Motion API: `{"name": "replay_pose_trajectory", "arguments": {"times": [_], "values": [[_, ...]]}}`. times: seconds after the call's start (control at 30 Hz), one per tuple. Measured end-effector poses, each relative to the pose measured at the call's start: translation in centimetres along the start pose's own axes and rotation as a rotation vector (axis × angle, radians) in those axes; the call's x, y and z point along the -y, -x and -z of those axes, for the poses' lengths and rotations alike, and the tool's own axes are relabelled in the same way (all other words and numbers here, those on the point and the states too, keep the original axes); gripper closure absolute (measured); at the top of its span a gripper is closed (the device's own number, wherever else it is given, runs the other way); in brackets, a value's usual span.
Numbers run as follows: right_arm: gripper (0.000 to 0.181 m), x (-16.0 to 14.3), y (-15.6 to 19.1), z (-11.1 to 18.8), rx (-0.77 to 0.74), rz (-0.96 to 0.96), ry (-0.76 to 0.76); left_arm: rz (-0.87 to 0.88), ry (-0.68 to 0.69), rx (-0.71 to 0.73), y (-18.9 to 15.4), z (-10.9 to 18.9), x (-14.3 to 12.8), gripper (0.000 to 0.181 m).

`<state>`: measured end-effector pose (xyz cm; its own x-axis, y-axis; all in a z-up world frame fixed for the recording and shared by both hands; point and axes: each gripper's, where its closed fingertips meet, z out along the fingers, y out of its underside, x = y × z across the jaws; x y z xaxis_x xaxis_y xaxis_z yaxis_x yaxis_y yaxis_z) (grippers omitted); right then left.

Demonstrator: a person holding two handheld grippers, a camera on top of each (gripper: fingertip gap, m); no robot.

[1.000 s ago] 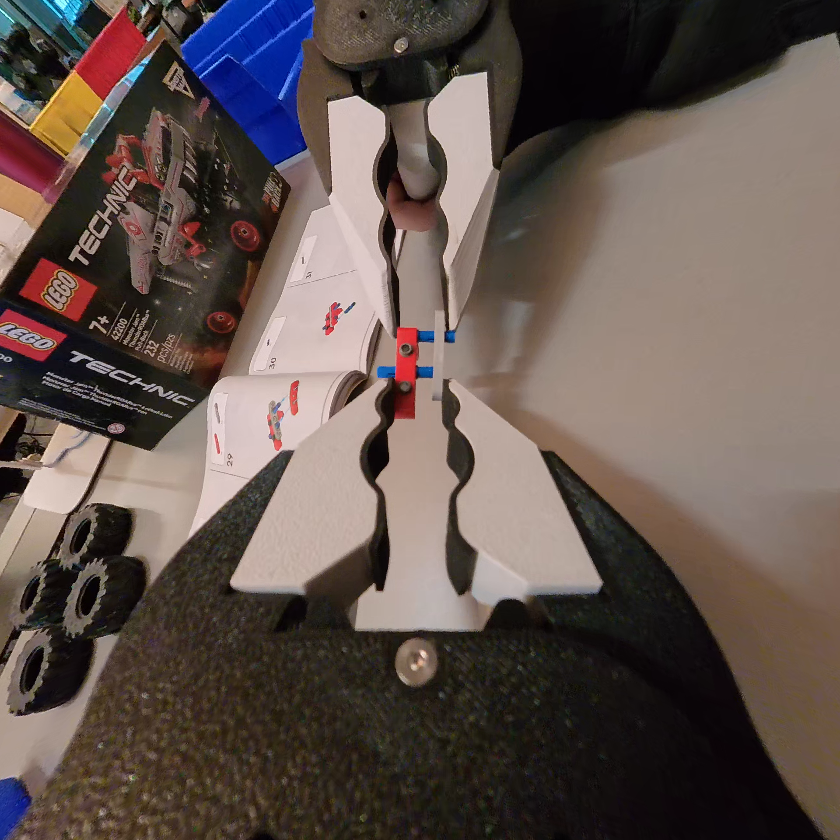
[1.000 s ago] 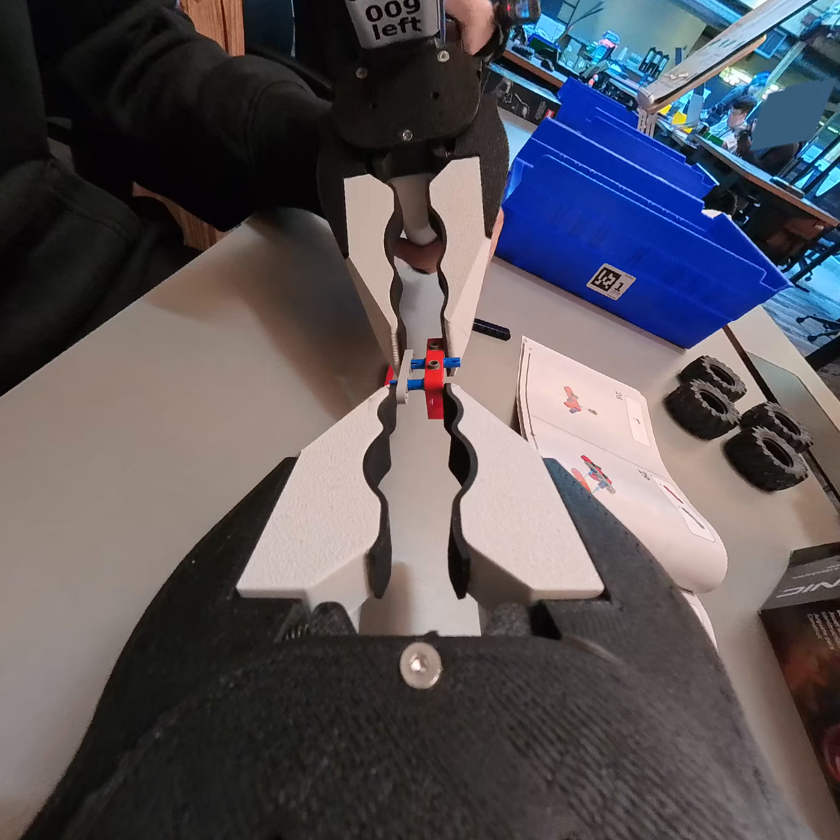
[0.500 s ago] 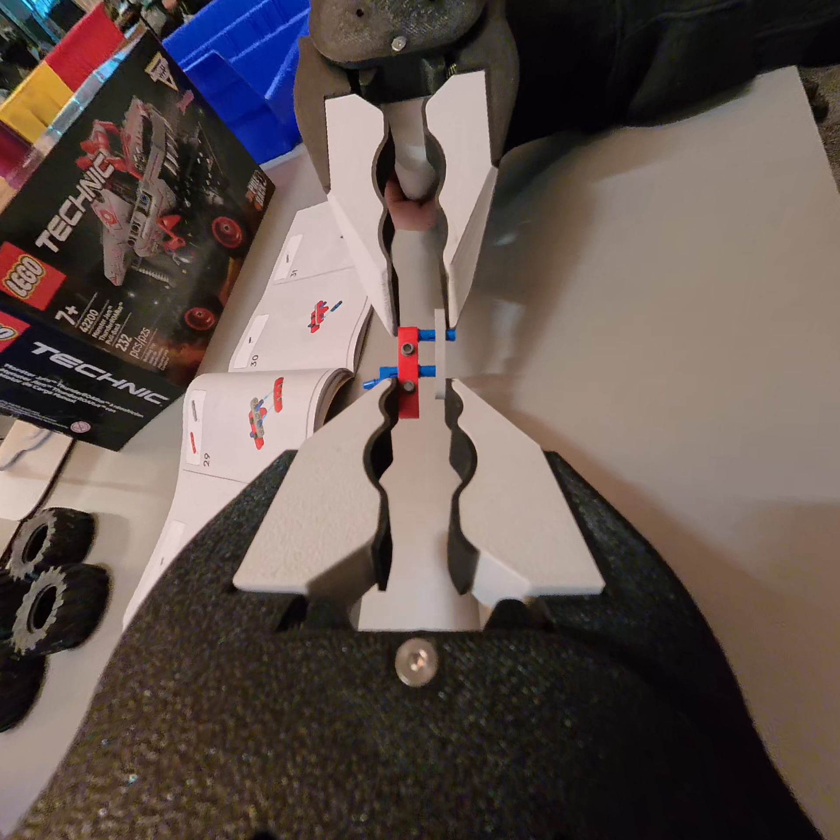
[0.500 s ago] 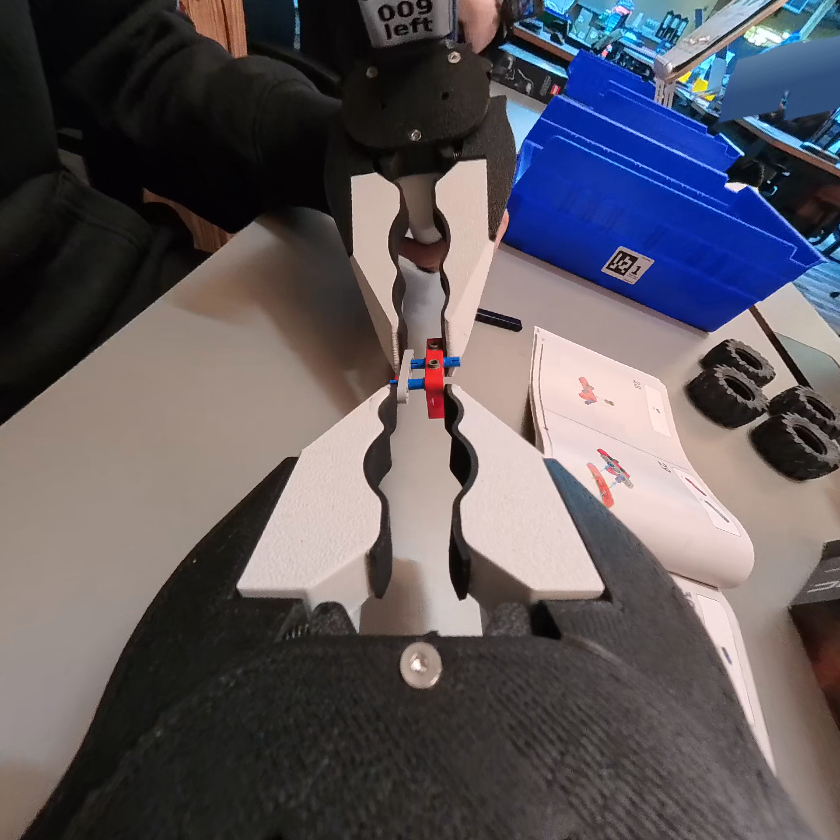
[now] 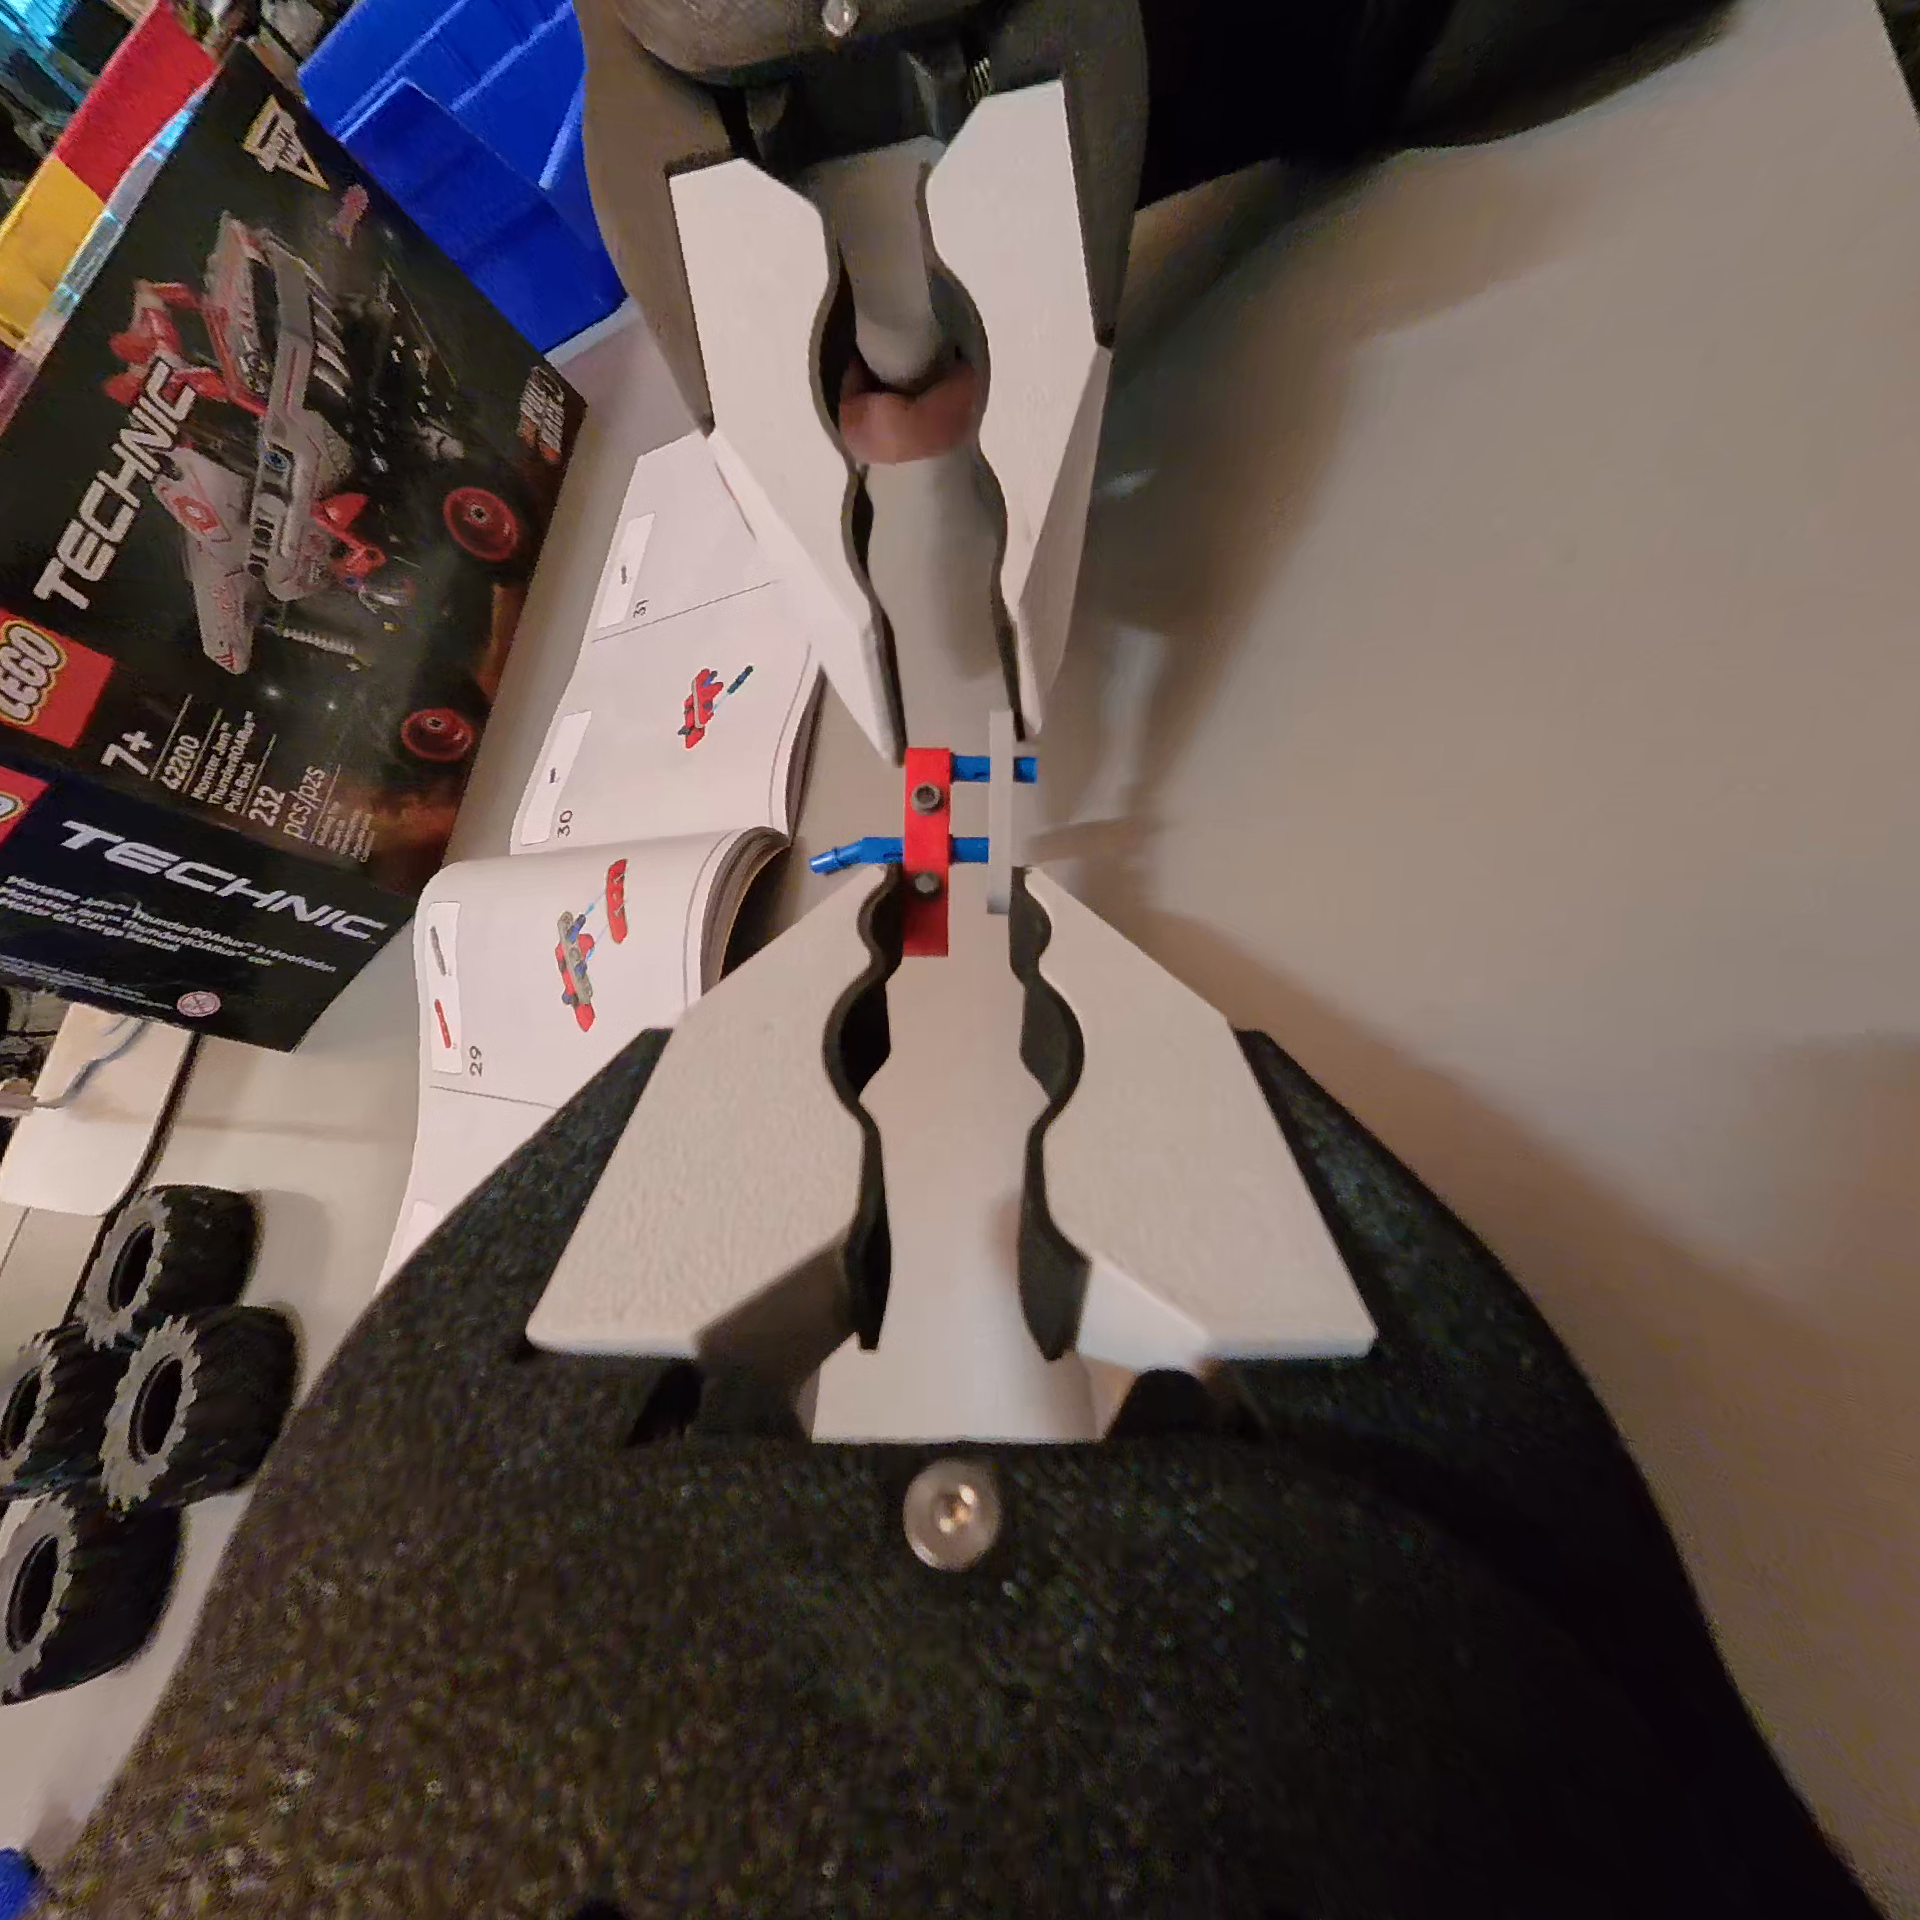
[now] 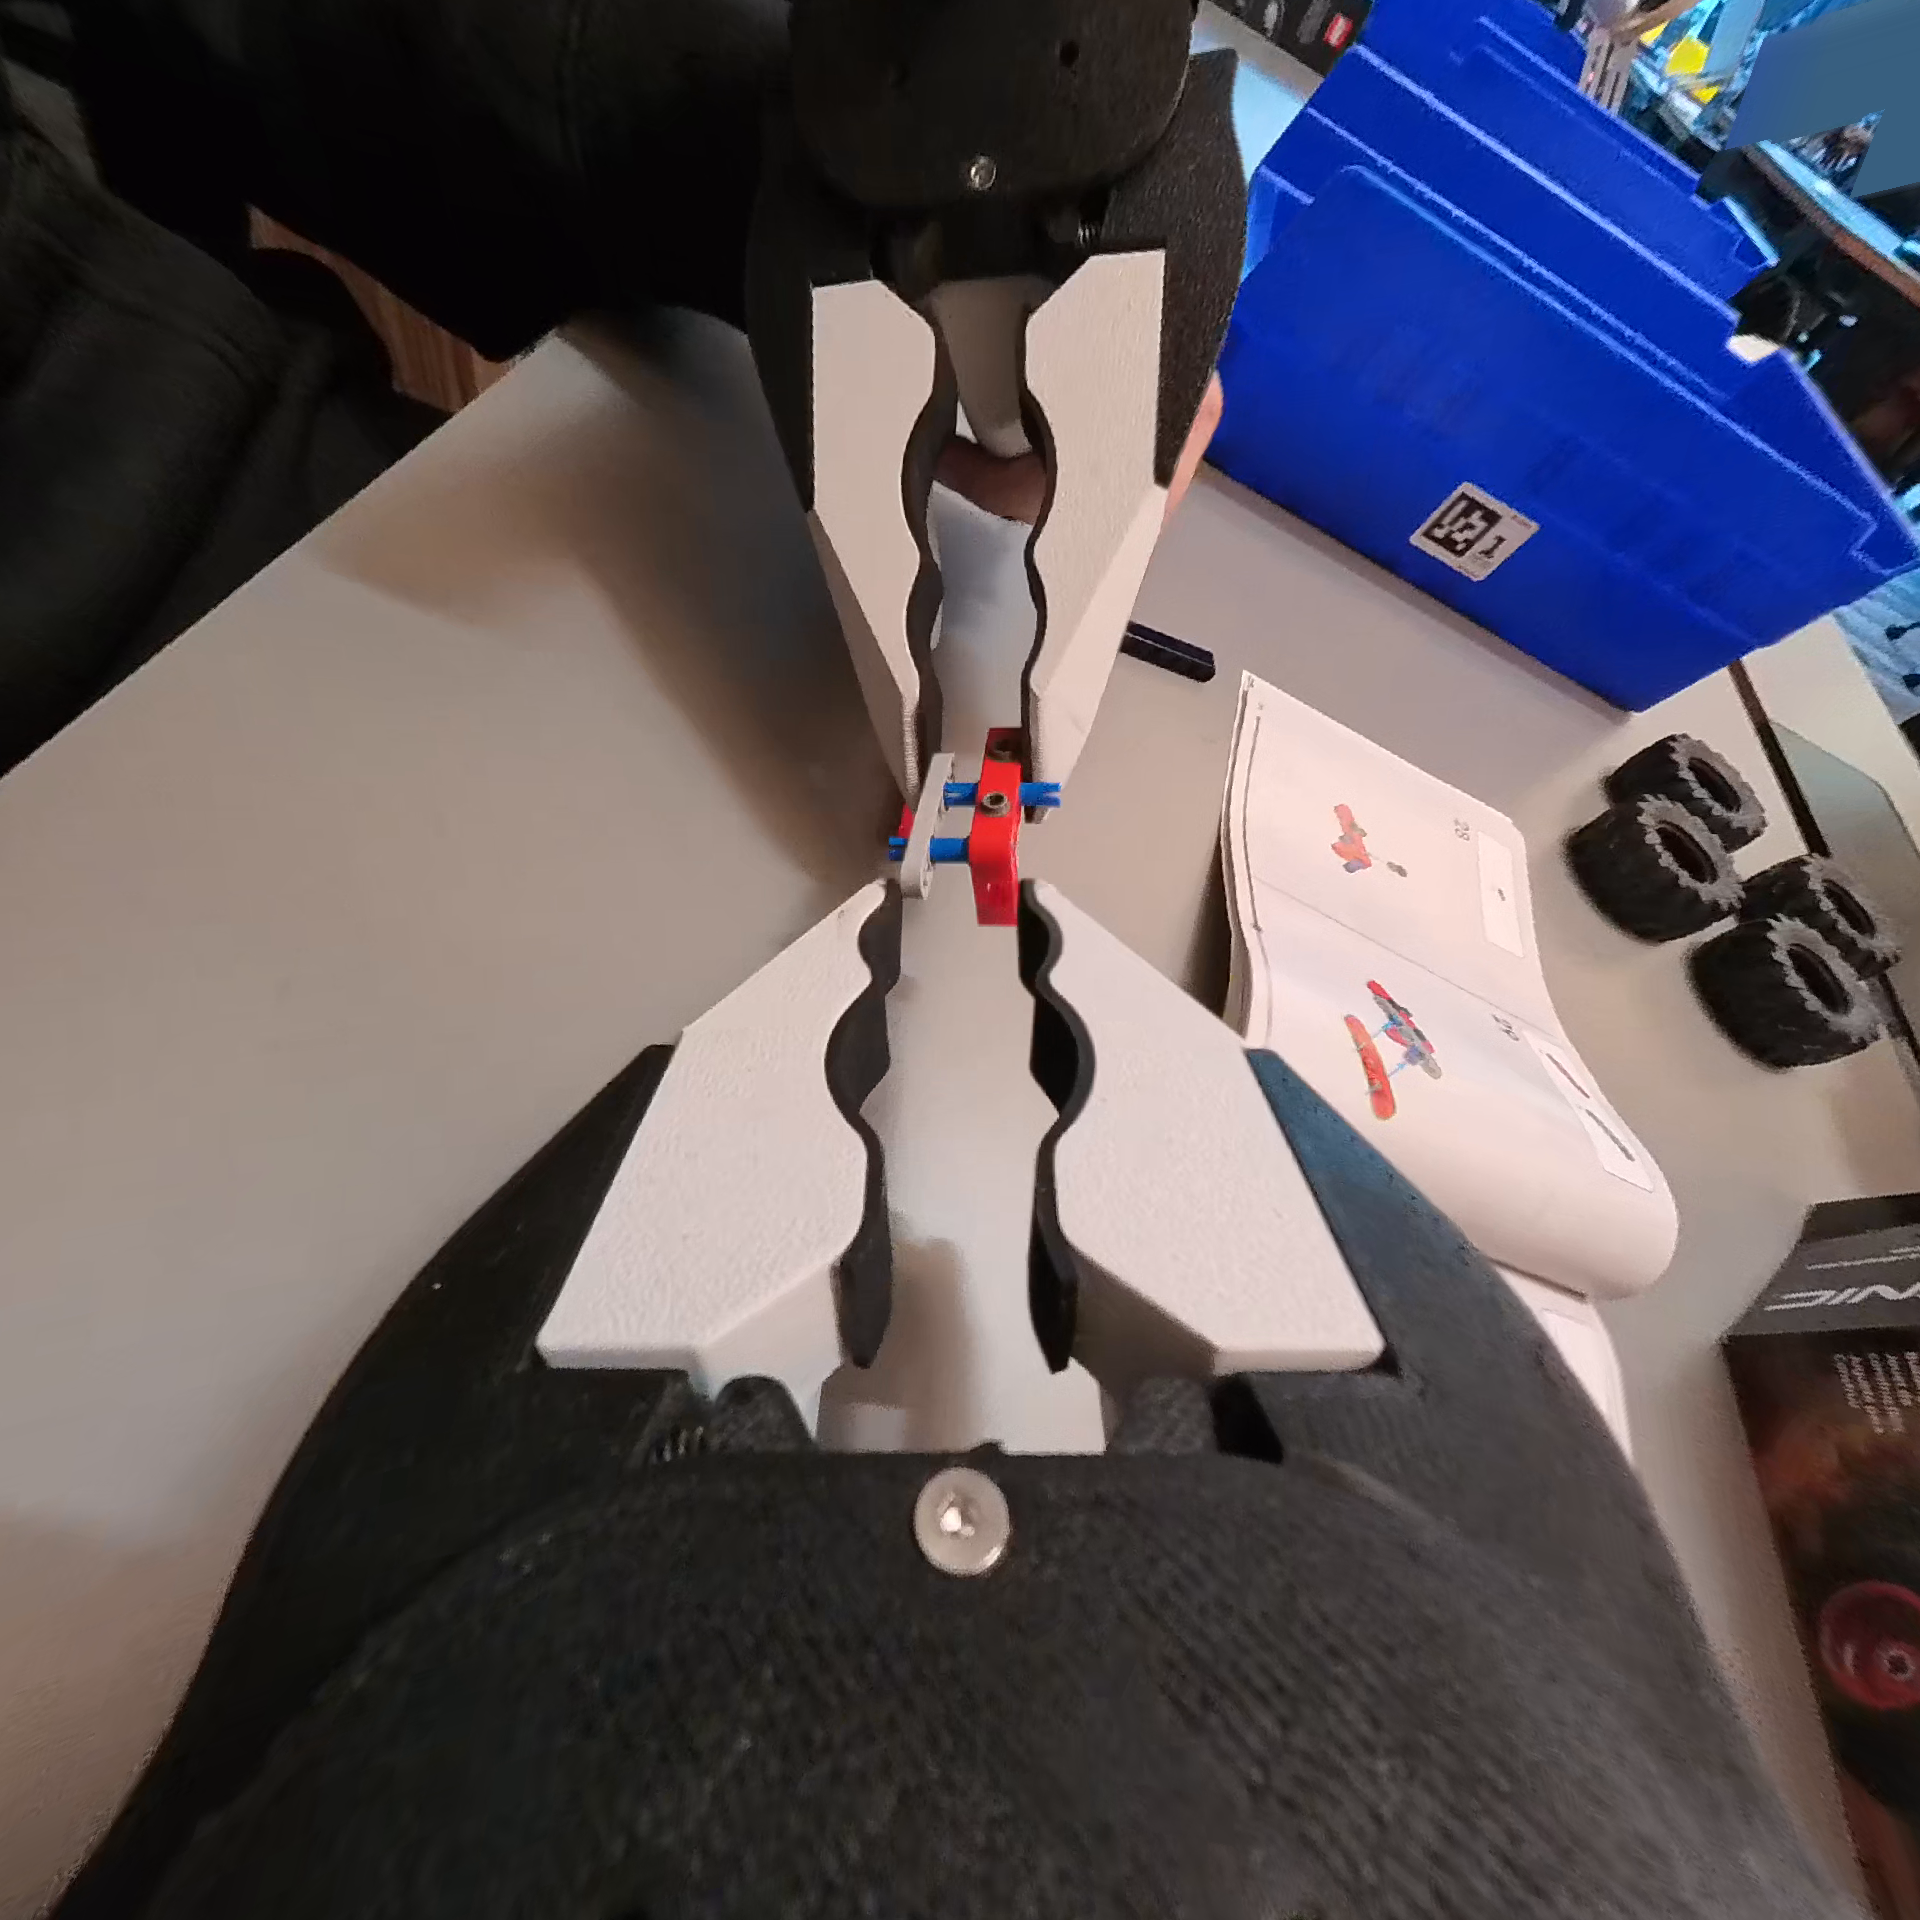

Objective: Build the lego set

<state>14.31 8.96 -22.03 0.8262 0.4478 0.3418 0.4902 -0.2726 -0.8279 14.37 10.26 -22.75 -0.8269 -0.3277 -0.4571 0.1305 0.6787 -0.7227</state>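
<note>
The small lego assembly (image 5: 951,831), a red beam (image 5: 925,847) and a pale grey beam (image 5: 1000,826) joined by two blue pins (image 5: 971,769), hangs above the table (image 5: 1507,831) between the gripper tips, beams running from one gripper toward the other, pins crosswise. The left gripper (image 5: 951,894) and right gripper (image 6: 951,894) each stand slightly apart around it. Whether either truly pinches a beam is hard to tell, and the tips hide the beam ends.

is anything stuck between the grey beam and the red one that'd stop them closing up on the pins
Nothing visible: between grey beam and red beam only the two blue pins cross the gap, and those carry it. Left tongs and right tongs clamp the lego from outside.
</note>
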Motion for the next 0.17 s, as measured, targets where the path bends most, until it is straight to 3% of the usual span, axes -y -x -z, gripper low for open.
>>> {"name": "replay_pose_trajectory", "arguments": {"times": [0.17], "values": [[0.154,0.1,-0.03,0.02,-0.01,0.039,0.004,-0.028,0.031,-0.003,-0.22,-0.27,-0.52,0.164]]}}
